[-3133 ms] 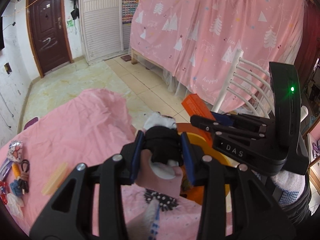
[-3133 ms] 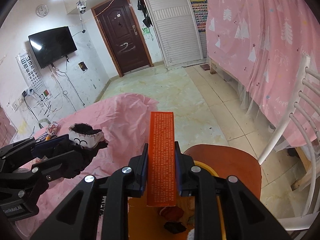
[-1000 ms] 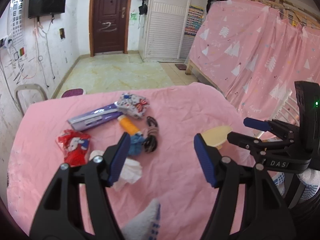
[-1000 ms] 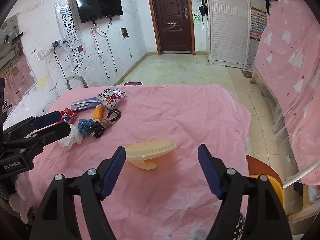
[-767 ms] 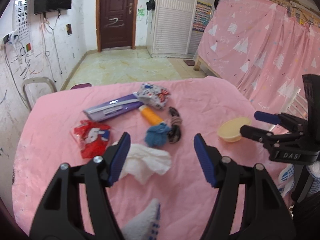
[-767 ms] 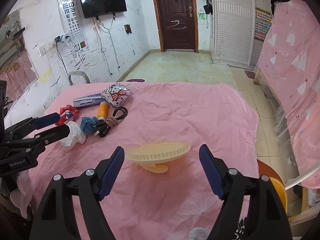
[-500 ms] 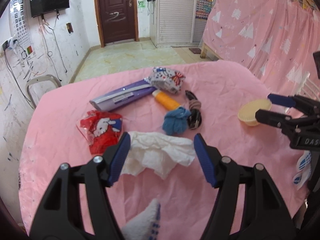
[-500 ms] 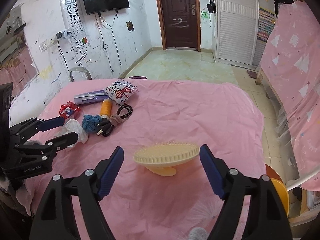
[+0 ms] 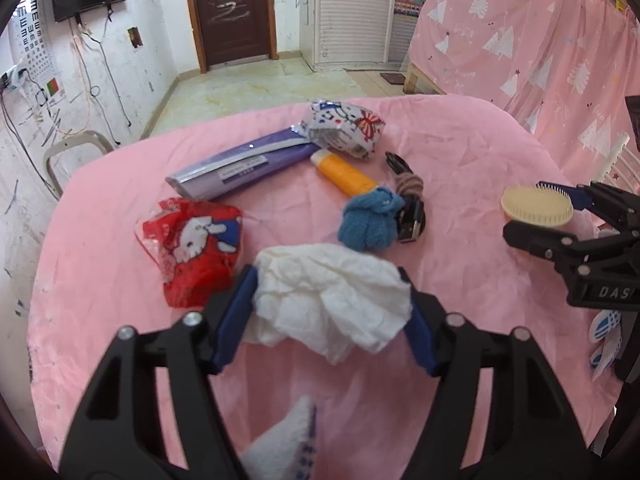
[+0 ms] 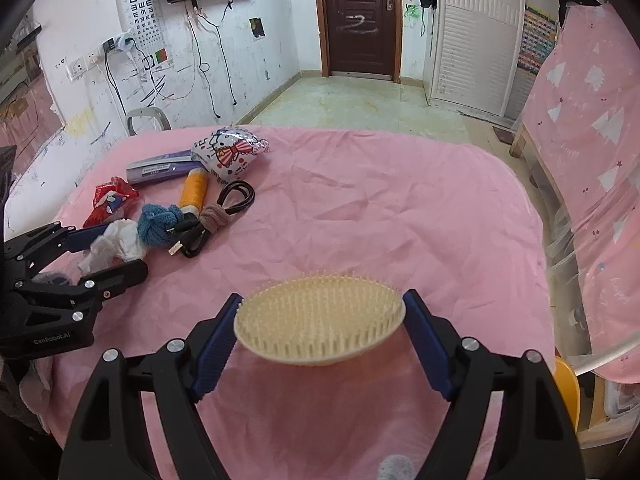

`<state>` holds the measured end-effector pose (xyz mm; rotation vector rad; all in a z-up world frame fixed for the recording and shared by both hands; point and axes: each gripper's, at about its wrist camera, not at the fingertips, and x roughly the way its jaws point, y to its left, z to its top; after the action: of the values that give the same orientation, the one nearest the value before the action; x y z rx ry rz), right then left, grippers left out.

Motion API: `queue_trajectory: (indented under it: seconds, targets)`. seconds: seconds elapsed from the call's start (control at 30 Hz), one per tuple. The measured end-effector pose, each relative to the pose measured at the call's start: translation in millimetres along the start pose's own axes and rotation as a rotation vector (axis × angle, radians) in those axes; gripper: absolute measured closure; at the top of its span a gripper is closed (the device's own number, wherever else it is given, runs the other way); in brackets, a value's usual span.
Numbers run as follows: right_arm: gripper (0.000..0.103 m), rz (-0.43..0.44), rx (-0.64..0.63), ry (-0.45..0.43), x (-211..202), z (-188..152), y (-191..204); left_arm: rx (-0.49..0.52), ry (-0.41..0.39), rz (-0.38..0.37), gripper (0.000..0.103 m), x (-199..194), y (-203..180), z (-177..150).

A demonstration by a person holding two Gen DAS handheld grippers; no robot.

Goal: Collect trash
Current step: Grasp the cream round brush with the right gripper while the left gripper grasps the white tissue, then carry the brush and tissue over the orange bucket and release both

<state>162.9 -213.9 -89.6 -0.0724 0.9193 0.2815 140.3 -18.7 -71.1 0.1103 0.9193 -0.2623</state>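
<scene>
A crumpled white tissue lies on the pink tablecloth, between the blue pads of my open left gripper; it also shows in the right wrist view. A cream round bristle brush sits between the pads of my open right gripper; I cannot tell if the pads touch it. The brush and right gripper show at the right of the left wrist view. My left gripper shows at the left of the right wrist view.
A red cartoon wrapper, a purple pack, a silver cartoon wrapper, an orange tube, a blue yarn ball, a black cable with a brown hair tie. An orange bin stands past the table's right edge.
Both grippers let go of their earlier items and swung back over the table. The left gripper moved forward and down around the tissue; the right closed in around the brush.
</scene>
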Motion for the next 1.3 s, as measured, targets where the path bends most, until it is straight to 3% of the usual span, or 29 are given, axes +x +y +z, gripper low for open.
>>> queue_trajectory:
  seconds: [0.13, 0.3, 0.53, 0.8, 1.0, 1.3]
  targets:
    - [0.032, -0.007, -0.003, 0.017, 7.0, 0.8, -1.0, -0.018, -0.02, -0.005, 0.062, -2.4, 2.3, -1.8]
    - [0.034, -0.006, -0.006, 0.011, 7.6, 0.1, -1.3, -0.055, -0.051, -0.046, 0.07, -8.8, 8.8, -4.1]
    - [0.037, 0.014, 0.022, -0.057, -15.2, -0.9, -6.8, -0.075, -0.112, -0.089, 0.07, -30.6, 8.1, -9.9]
    - [0.037, 0.035, 0.033, -0.141, -53.5, -5.1, -11.0, -0.051, -0.178, -0.087, 0.07, -59.5, -13.7, -1.9]
    - [0.037, 0.048, 0.033, -0.136, -56.0, -6.9, -12.9, -0.022, -0.213, -0.079, 0.07, -76.4, -33.8, 4.3]
    - [0.037, 0.04, 0.017, -0.049, -20.4, -2.1, -6.0, -0.024, -0.219, -0.065, 0.07, -79.6, -40.4, 6.0]
